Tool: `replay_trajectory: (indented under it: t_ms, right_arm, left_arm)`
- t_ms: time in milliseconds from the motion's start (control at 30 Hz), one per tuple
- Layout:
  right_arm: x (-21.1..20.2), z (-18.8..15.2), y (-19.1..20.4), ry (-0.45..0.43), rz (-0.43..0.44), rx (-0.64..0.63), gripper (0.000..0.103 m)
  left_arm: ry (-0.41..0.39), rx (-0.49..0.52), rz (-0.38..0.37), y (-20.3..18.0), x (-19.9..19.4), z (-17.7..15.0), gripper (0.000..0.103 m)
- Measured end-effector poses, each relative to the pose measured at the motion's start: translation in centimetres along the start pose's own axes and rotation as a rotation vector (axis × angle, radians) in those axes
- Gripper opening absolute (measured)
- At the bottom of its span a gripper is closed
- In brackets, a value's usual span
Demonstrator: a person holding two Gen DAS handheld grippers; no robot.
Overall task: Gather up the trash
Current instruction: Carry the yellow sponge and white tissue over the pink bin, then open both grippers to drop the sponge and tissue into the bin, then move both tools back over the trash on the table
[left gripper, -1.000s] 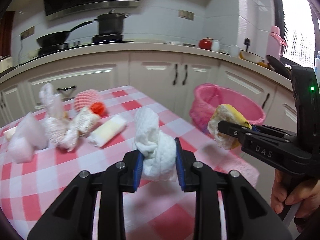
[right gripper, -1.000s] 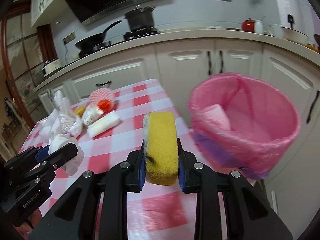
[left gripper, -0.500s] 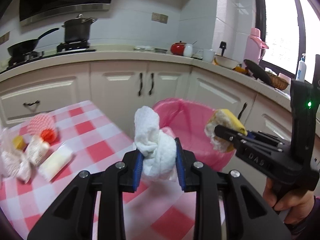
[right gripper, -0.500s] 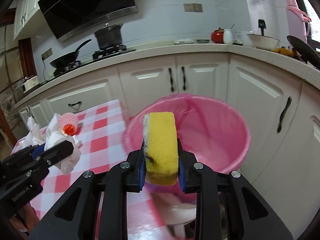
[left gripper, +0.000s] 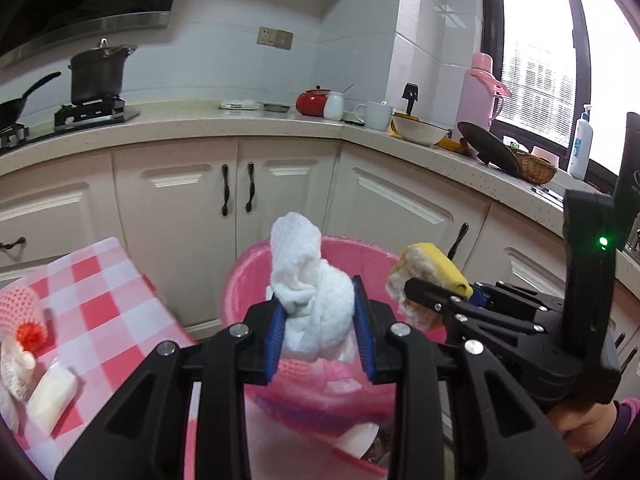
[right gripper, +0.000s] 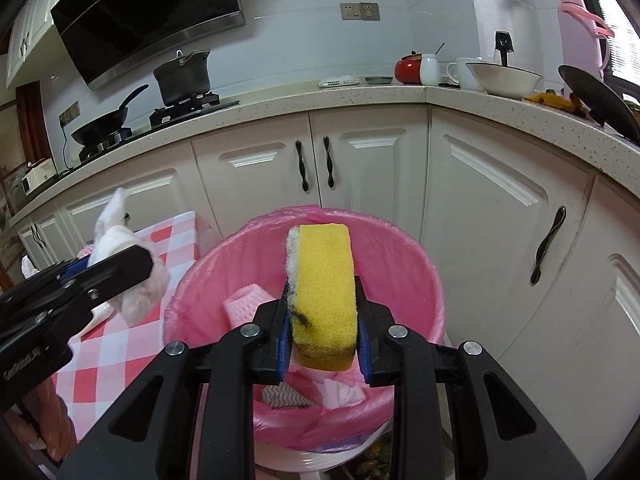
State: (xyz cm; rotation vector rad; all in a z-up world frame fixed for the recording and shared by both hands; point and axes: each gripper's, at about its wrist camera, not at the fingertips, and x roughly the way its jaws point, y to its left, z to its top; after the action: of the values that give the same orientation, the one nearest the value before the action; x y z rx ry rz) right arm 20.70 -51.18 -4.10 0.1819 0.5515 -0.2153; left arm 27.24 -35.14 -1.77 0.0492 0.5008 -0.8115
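A white L-shaped worktop (right gripper: 280,100) runs over cream cabinets (right gripper: 368,168) along the back and right walls, carrying a stove with a black pot (right gripper: 184,76) and a frying pan (right gripper: 106,120) toward its left end, and a red pot (right gripper: 406,68), mugs, a white bowl (right gripper: 504,76) and a pink flask (right gripper: 580,24) around its corner and right run. On the floor in front of the cabinets stands the bin (right gripper: 424,280), lined with a pink bag and already holding pink and white scraps at its bottom. Just to its left is the table (left gripper: 100,292) with a red and white checked cloth; near the cloth's left edge lie a pink foam net (left gripper: 18,304), a small red scrap and a pale wrapped bar (left gripper: 52,400). The right gripper (right gripper: 322,320) is clamped on the yellow sponge (right gripper: 324,288), which stands upright between the blue pads above the bin's mouth. The left gripper (left gripper: 318,330) holds the crumpled white paper towel (left gripper: 308,280) between its pads, its jaws having just eased slightly apart with the towel still touching both; it hangs over the bin's near left rim, beside the table's right edge. In the left wrist view a hand (left gripper: 588,428) grips the right tool's handle at the lower right.
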Motion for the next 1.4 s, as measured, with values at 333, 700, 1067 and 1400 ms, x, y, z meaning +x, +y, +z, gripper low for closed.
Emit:
replay_trajectory:
  t_ms: [333,700,1067,1400]
  right_arm:
    - [1.1,0.5,-1.2,0.008,0.000,-0.015,0.028]
    - [1.4,0.3,-2.4,0.010,0.031,0.017,0.050]
    - [-1.1,0.3,-1.1,-0.025,0.058,0.029,0.050]
    - [-2.0,-0.9,4.4,-0.005,0.124,0.004,0.056]
  left_arm:
    - [0.051,-0.058,-0.010,1.3,4.2,0.1,0.032]
    - [0.077,-0.035,0.019,1.6,5.6,-1.3,0.059]
    - [0.032,-0.058,0.152,3.9,1.2,-2.3,0.095]
    - [0.003,-0.064,0.279,6.6,-5.7,-5.2,0.098]
